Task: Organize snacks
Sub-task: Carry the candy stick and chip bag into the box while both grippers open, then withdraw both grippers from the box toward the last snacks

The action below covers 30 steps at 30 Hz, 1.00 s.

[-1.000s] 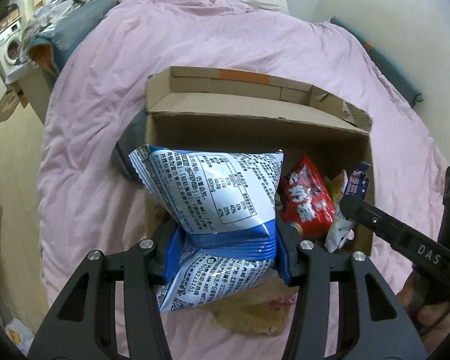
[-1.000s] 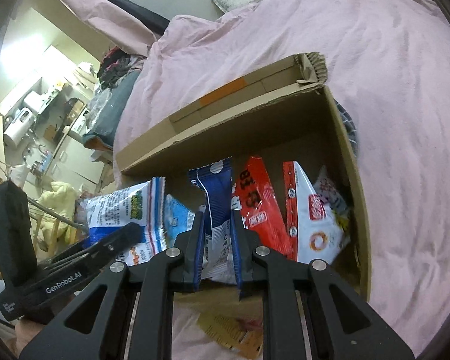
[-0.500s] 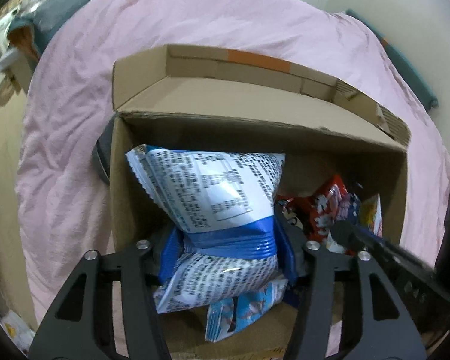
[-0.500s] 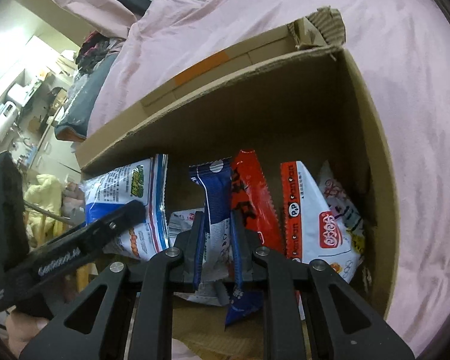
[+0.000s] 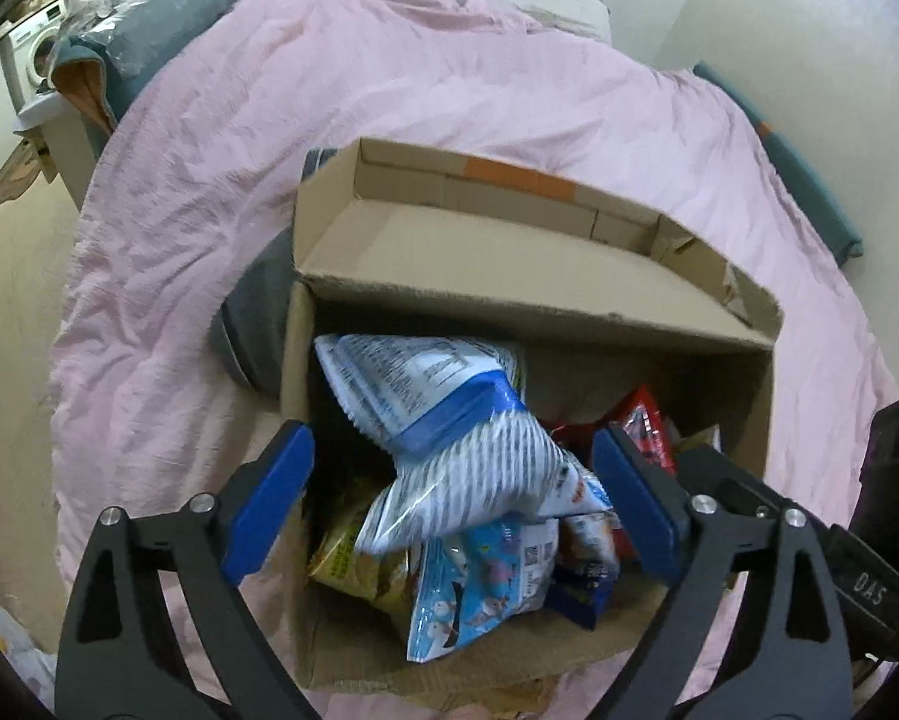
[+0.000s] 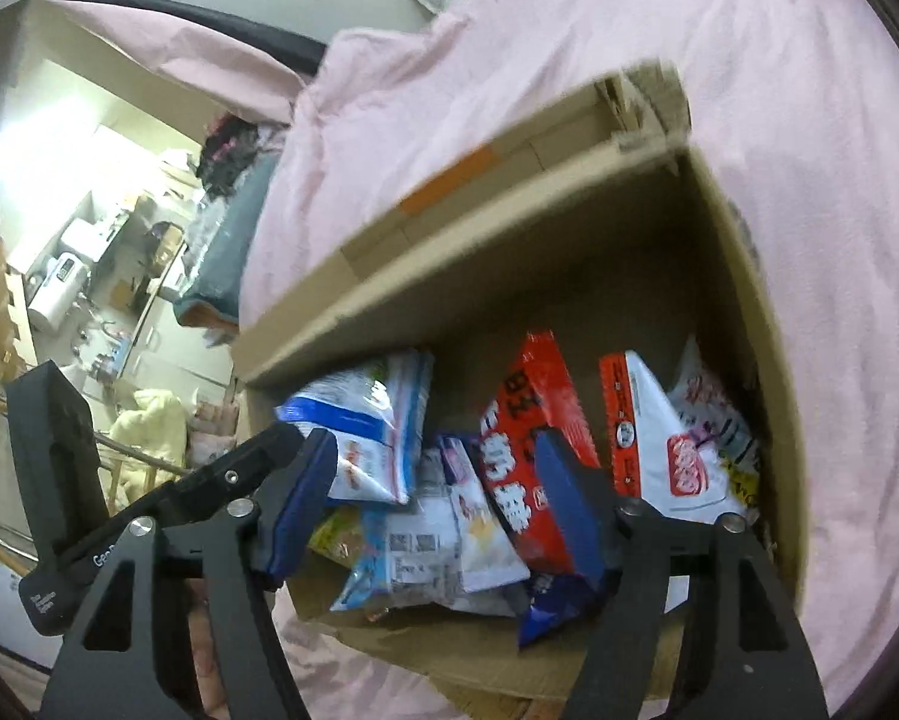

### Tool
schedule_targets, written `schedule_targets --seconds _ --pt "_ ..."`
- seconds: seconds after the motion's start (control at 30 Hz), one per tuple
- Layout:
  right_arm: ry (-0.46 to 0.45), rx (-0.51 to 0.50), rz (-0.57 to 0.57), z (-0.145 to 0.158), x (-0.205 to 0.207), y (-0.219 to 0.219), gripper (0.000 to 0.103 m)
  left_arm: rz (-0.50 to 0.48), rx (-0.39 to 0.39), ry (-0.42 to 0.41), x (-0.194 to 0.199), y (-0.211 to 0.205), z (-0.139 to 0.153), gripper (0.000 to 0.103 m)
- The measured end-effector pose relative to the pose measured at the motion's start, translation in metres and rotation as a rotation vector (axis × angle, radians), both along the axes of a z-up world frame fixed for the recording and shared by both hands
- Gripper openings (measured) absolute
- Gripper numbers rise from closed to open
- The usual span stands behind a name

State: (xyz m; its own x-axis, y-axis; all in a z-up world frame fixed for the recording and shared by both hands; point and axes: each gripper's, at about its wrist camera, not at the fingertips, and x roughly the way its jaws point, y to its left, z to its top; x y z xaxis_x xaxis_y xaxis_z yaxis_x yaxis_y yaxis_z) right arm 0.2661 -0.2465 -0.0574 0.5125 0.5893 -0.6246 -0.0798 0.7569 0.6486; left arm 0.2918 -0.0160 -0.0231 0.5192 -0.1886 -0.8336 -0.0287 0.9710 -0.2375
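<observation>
Both grippers just let go. Left gripper is wide open now, and its blue-white bag sits in the box w/ other snacks. Right gripper is open too; 2 more snacks put away.

Matt corrugated cardboard box holds glossy plastic snack bags on a wrinkled pink cloth bedspread.
</observation>
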Motion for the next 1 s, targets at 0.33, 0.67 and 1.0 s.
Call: schedule_targets --seconds 0.33,0.67,1.0 --pt "-0.001 0.014 -0.003 0.008 -0.003 -0.002 0.072 0.005 0.051 -0.027 -0.013 0.007 0.009 0.093" --pt "-0.019 -0.014 -0.025 0.016 -0.019 -0.009 0.072 0.005 0.068 -0.038 -0.03 0.006 0.012 0.093" --pt "-0.139 -0.155 -0.043 0.043 -0.051 -0.001 0.089 0.023 0.168 -0.144 -0.068 0.002 0.032 0.093"
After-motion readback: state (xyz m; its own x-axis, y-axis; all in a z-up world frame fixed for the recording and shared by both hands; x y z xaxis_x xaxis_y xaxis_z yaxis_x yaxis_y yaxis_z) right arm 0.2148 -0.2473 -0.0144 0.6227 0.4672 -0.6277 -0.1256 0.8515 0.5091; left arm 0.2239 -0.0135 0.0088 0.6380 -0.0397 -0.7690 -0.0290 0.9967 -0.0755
